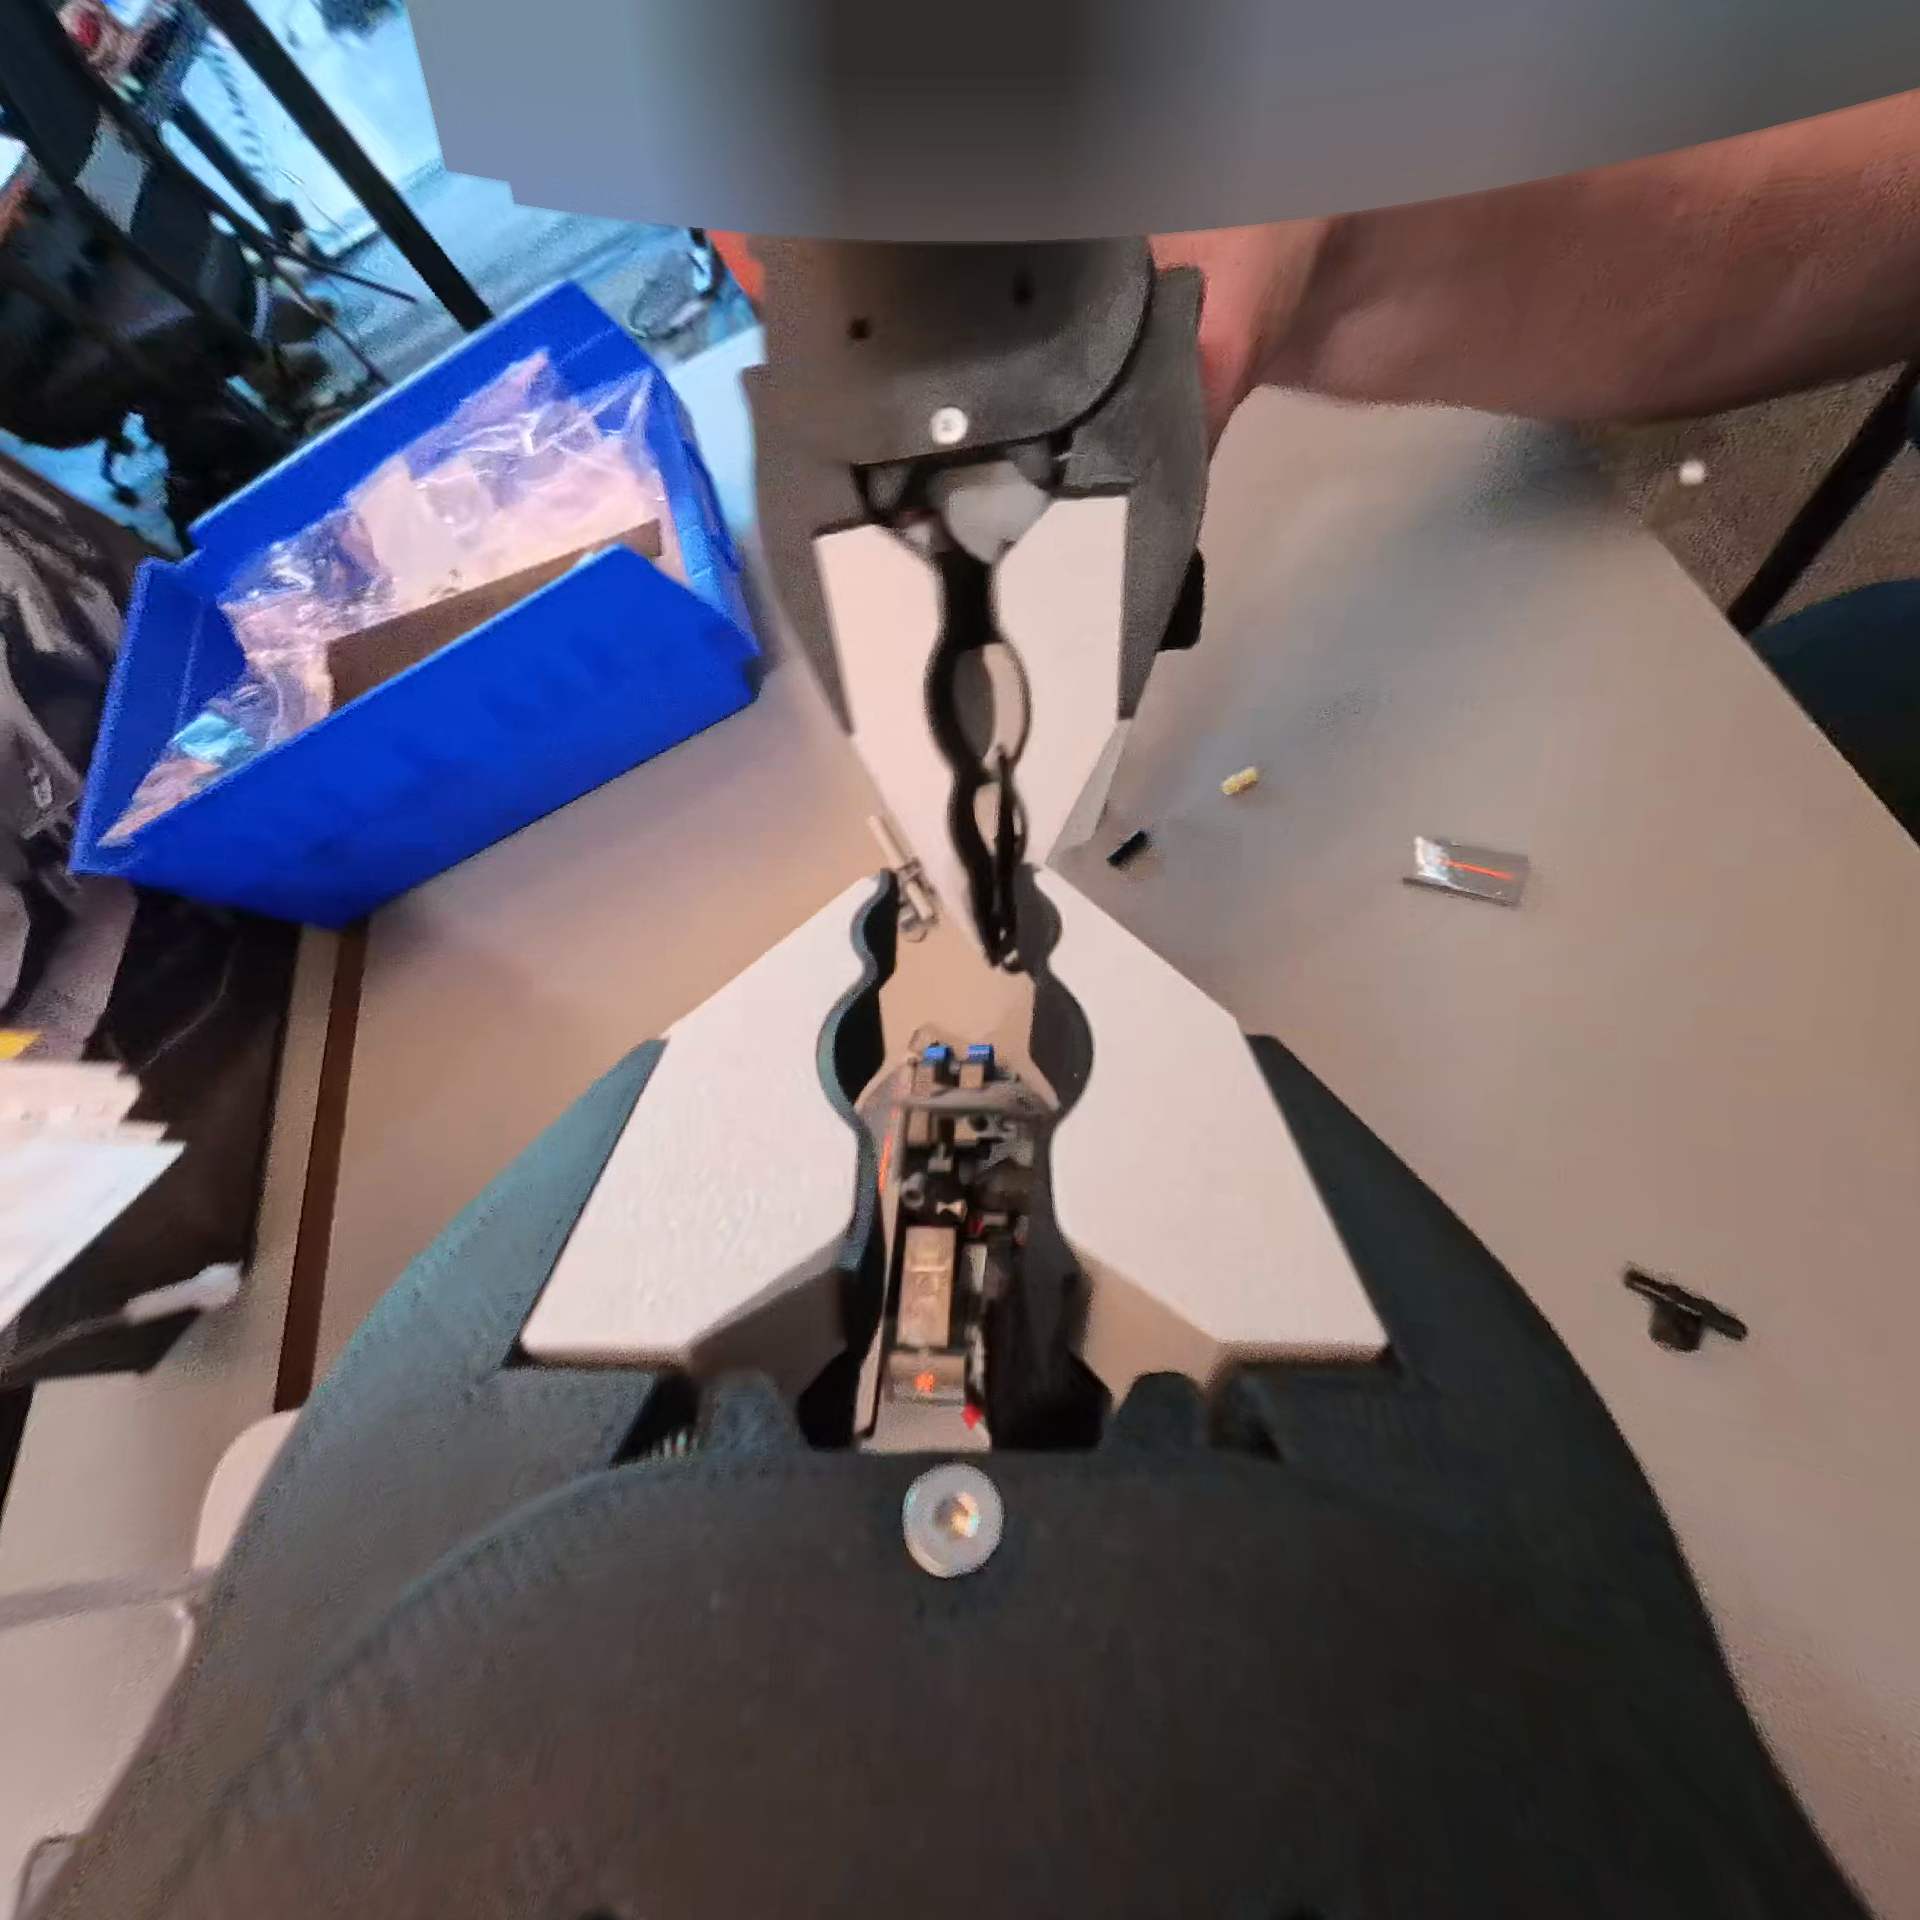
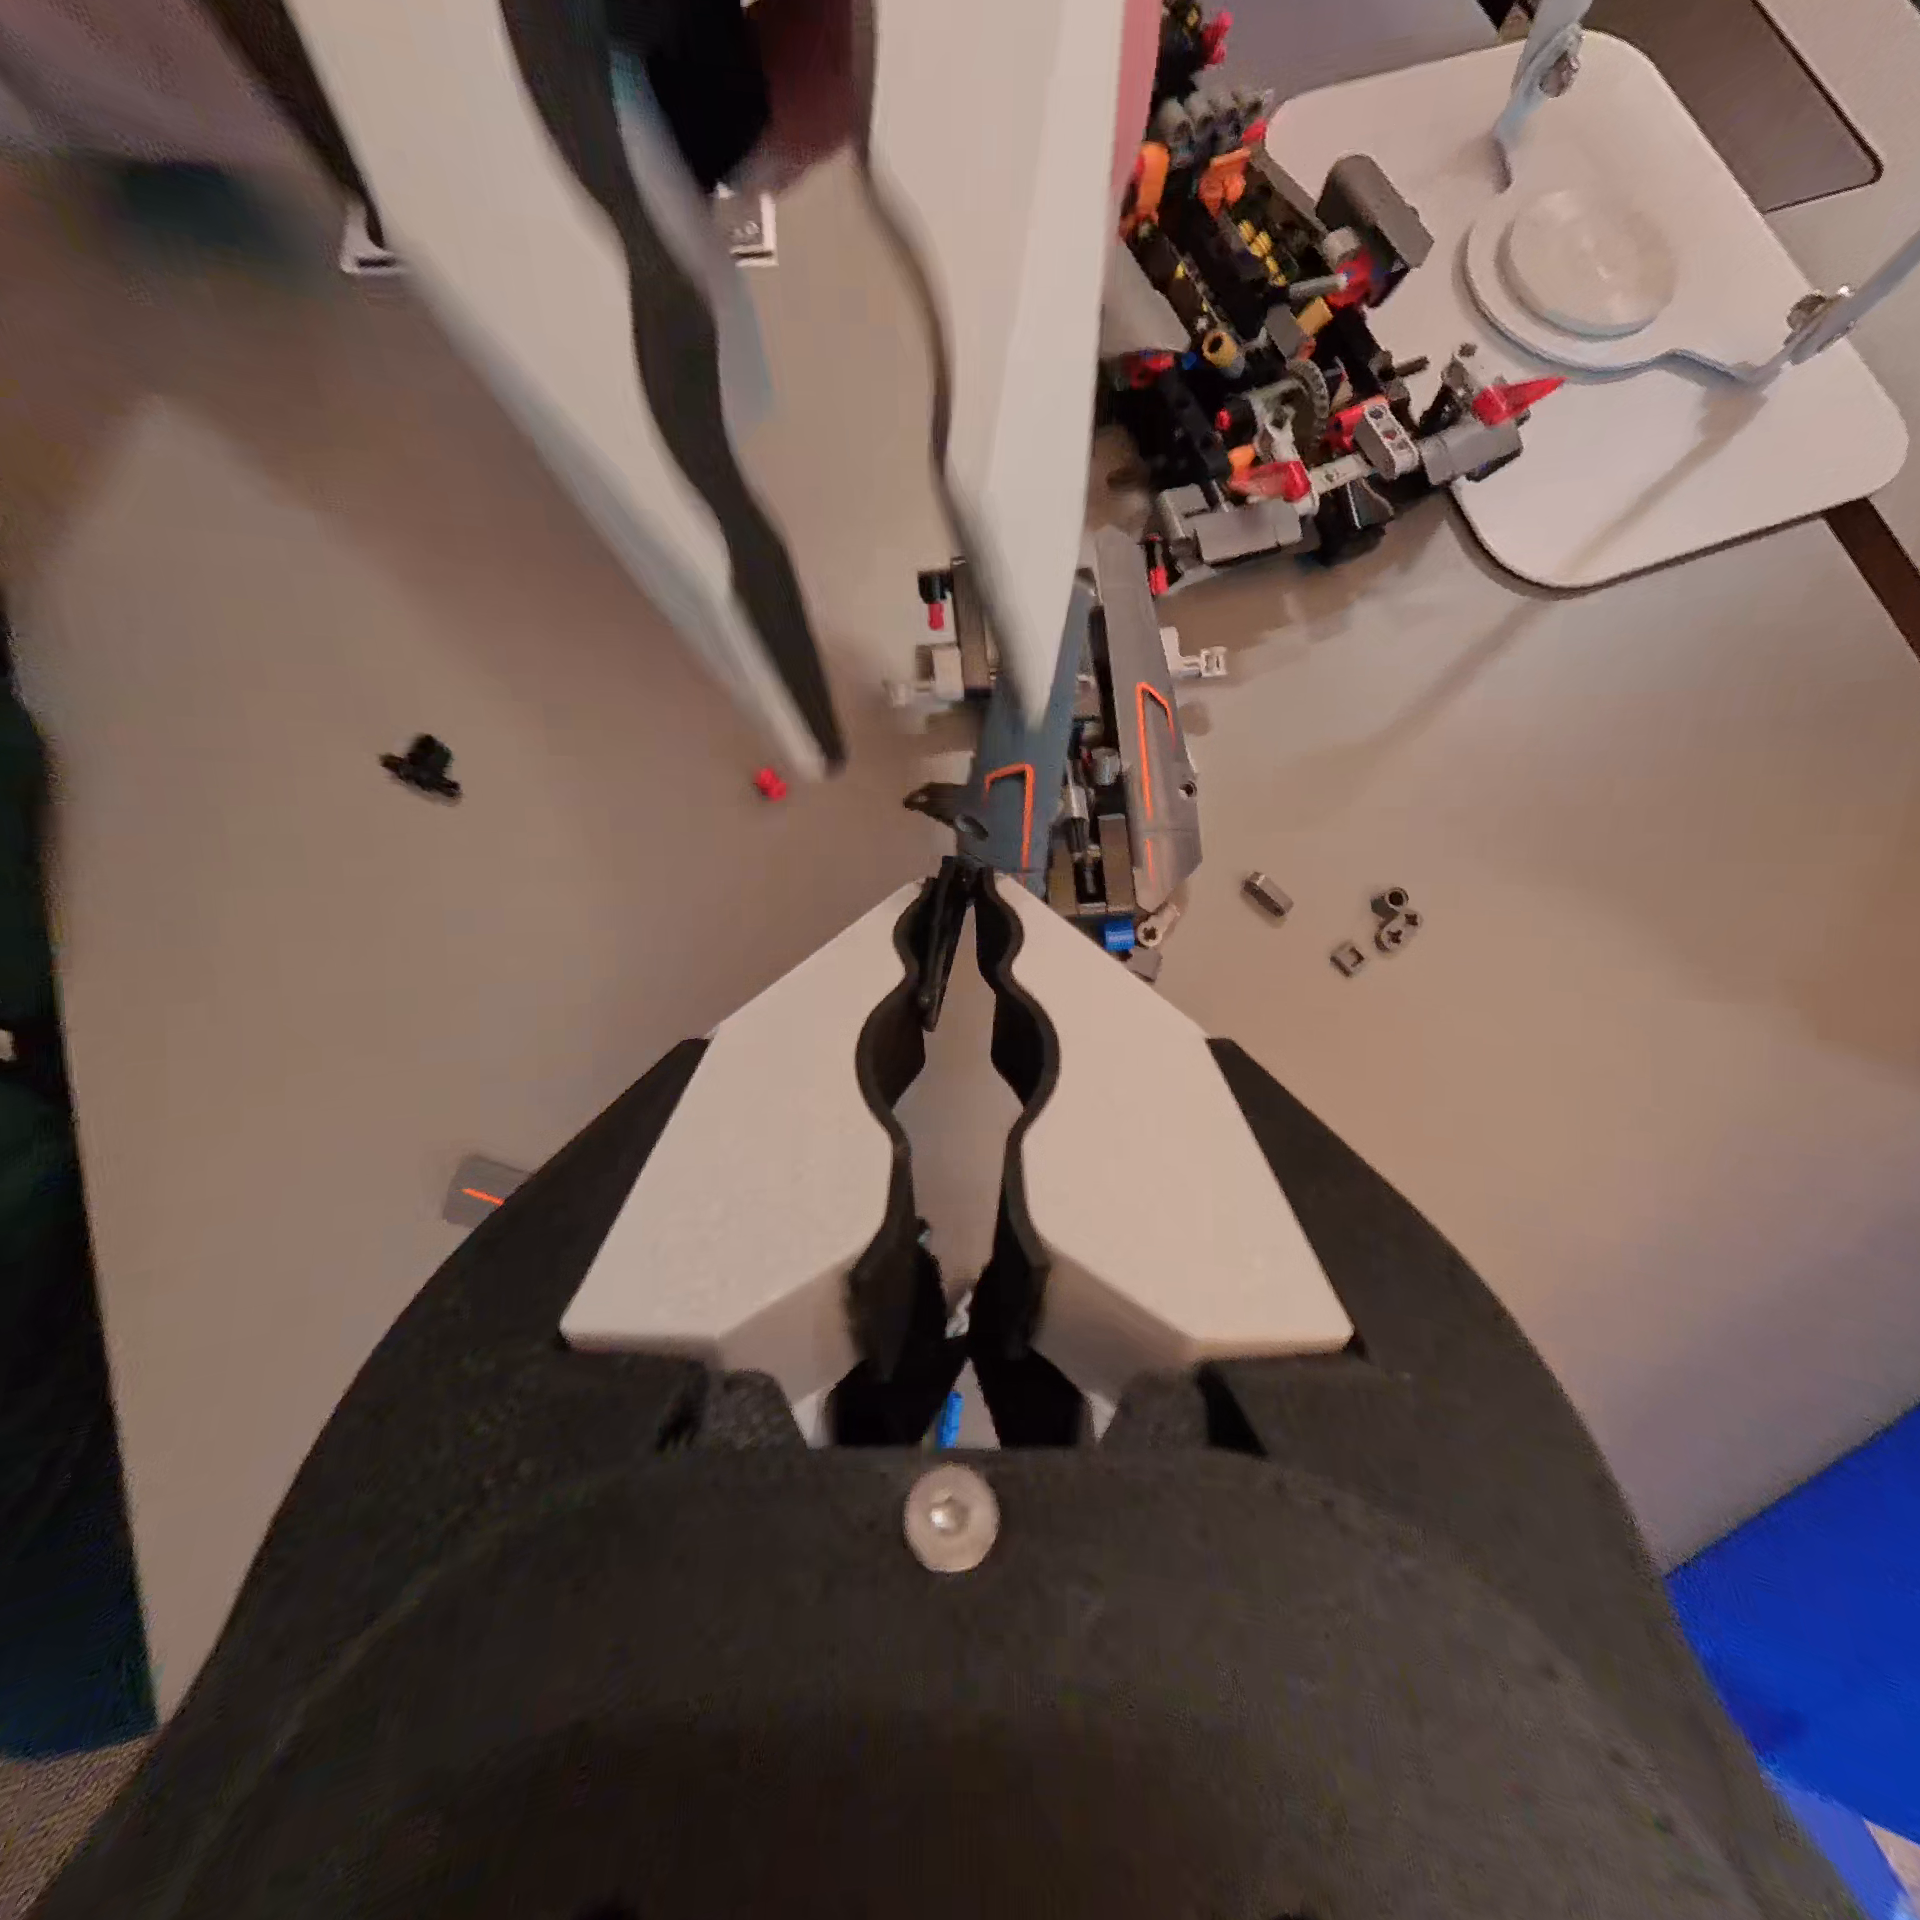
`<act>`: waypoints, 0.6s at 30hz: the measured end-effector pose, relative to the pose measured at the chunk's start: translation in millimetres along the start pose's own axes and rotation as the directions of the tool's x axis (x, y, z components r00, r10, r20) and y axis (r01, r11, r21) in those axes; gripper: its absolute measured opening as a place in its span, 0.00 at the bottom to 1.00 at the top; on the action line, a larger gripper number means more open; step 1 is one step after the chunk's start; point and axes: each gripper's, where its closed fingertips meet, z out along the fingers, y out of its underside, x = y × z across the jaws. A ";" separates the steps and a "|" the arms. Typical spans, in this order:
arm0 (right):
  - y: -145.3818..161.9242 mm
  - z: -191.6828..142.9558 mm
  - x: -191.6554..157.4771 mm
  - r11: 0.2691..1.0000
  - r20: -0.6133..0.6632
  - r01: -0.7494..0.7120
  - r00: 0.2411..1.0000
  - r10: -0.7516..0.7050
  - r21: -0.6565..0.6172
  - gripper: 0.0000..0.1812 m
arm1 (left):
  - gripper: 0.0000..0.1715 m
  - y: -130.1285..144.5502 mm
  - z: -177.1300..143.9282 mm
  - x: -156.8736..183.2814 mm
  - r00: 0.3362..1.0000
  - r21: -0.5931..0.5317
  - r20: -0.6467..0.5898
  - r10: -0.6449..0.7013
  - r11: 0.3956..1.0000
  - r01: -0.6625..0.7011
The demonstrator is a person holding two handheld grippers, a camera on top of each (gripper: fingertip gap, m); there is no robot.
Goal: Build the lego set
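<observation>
Lego sub-assembly (image 2: 1117, 790) — grey panels with orange stripes over black and blue parts — lies on the light surface (image 2: 1558, 935), below and between the fingers of the left tool (image 1: 961, 945). Left tool jaws stand apart, not clamped on anything; the right one of its fingers (image 2: 1023, 520) comes down against the grey panel. In the left wrist view the assembly shows through the gap between those fingers.

Right tool (image 2: 961, 894) is pinched closed on a thin black lego piece (image 2: 940, 956), tip just beside the near end of the assembly; contact cannot be told.

Larger lego build (image 2: 1288, 343), black with red, orange and yellow bits, rests farther off, partly on a white base plate (image 2: 1714, 468).

Loose parts scattered on the surface: black connector (image 2: 421, 767), small red piece (image 2: 769, 782), a few grey bits (image 2: 1371, 925), a grey striped tile (image 1: 1467, 873), a tiny yellow piece (image 1: 1241, 781).

Blue bin (image 1: 436, 748) with clear plastic bags sits to the left. A person's forearm (image 1: 1558, 301) is in view behind the right tool.
</observation>
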 end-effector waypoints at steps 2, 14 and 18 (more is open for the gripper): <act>-10.3 -4.9 -5.7 1.000 0.012 0.011 1.000 -0.011 0.012 0.02 | 0.09 -2.6 10.4 9.4 0.999 -0.051 -0.024 0.048 0.998 -0.049; -20.4 -18.1 -23.5 0.987 -0.030 0.150 0.988 -0.152 -0.049 0.02 | 0.00 -19.3 5.9 25.0 0.991 0.046 -0.128 -0.032 0.998 0.038; -27.9 -27.7 -20.8 0.990 -0.050 0.139 0.989 -0.138 0.019 0.02 | 0.00 -29.9 -0.7 20.1 0.981 0.168 -0.151 -0.120 0.975 0.145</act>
